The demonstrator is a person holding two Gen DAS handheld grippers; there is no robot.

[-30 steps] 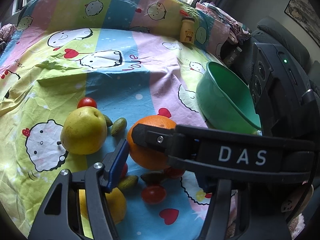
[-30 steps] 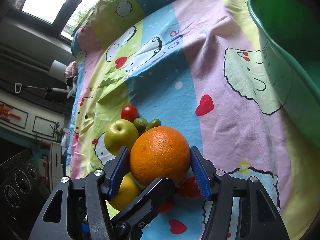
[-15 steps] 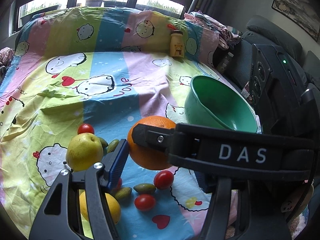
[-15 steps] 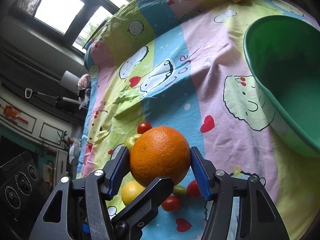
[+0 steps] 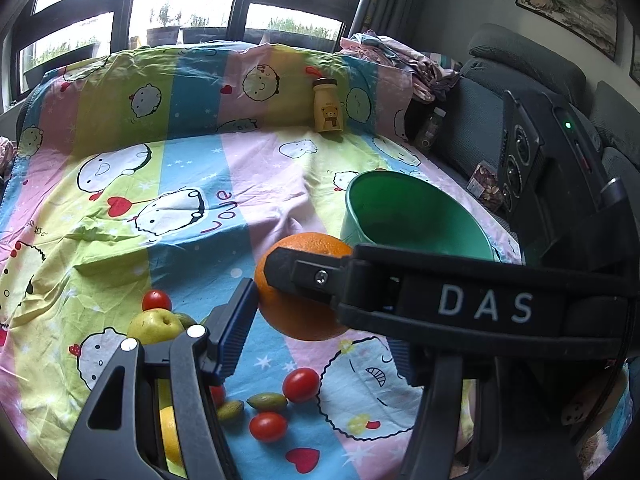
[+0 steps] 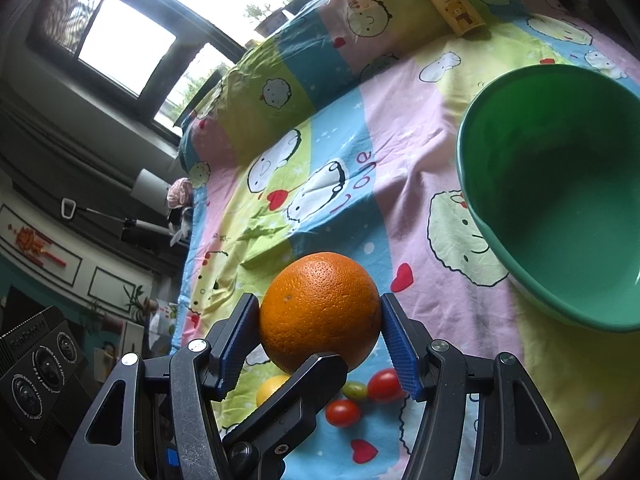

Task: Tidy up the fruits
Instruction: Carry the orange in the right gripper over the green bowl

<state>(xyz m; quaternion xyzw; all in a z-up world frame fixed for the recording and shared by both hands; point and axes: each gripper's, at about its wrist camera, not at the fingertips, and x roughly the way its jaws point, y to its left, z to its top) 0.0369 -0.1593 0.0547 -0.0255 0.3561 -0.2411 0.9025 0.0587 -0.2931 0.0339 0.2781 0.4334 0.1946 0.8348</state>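
the large round orange fruit sits clear of the striped cartoon-print bedsheet, clamped from two directions. the right gripper grasps it: both blue ribbed pads press on opposite flanks of the fruit, at 9 and 3 o'clock of its outline in the right wrist view. a black finger of the left gripper crosses under the fruit at 6 o'clock in that view.

in the left wrist view the same orange fruit sits between the left gripper's fingers. the blue pad meets its 9 o'clock edge, and the right gripper's black finger, marked "das", lies across its 3 o'clock side and hides the opposing left pad. the left jaws are therefore closed on the fruit as far as can be seen; contact on the hidden side cannot be confirmed.

the green plastic bowl rests on the bedsheet at 2 o'clock from the fruit in the right wrist view, near but apart, and its interior holds nothing visible.

below the fruit, loose items lie on the bedsheet: red cherry tomatoes, small green oval fruits, a yellow-green pear at 8 o'clock in the left wrist view, and a yellow citrus partly hidden behind the fingers.

a yellow bottle with a bear label stands upright at the far edge, at 12 o'clock
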